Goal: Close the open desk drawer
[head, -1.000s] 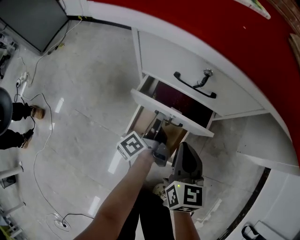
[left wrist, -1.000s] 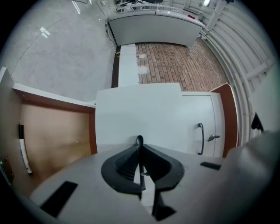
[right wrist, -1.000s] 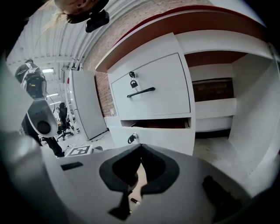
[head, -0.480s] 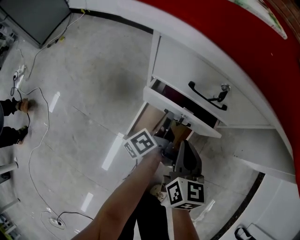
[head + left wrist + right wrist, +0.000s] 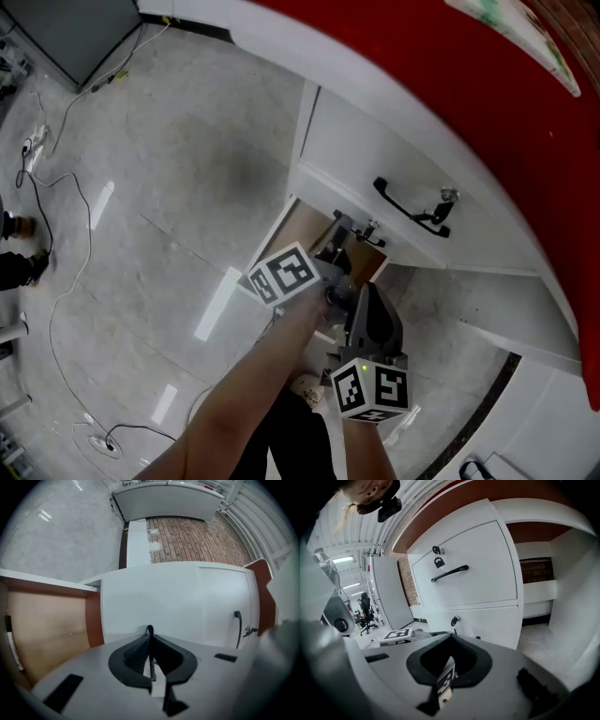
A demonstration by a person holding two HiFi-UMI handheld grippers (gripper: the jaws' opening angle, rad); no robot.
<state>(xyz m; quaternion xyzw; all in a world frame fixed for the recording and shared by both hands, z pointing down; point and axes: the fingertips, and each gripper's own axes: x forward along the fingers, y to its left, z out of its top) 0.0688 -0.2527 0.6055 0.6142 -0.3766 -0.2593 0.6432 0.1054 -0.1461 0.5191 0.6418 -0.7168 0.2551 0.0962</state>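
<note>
The white lower drawer front (image 5: 330, 184) sits under the upper drawer with its black handle (image 5: 405, 210), and no dark gap shows between them in the head view. A key (image 5: 371, 230) sticks out of the lower front. My left gripper (image 5: 339, 246) is shut, empty, with its tip against the white drawer front (image 5: 173, 602). My right gripper (image 5: 368, 294) hangs just behind it, jaws together, holding nothing. The right gripper view shows the upper handle (image 5: 450, 573), the lower key (image 5: 453, 619) and the left gripper's marker cube (image 5: 398, 633).
The red desk top (image 5: 441, 84) curves above the drawers. A brown wood panel (image 5: 47, 625) stands left of the drawer front. Cables (image 5: 56, 281) trail over the grey tiled floor. A dark monitor (image 5: 66, 33) stands at the top left.
The lower drawer has slid in from well open to level with the cabinet face. My left gripper has travelled with it toward the desk; my right gripper followed a little.
</note>
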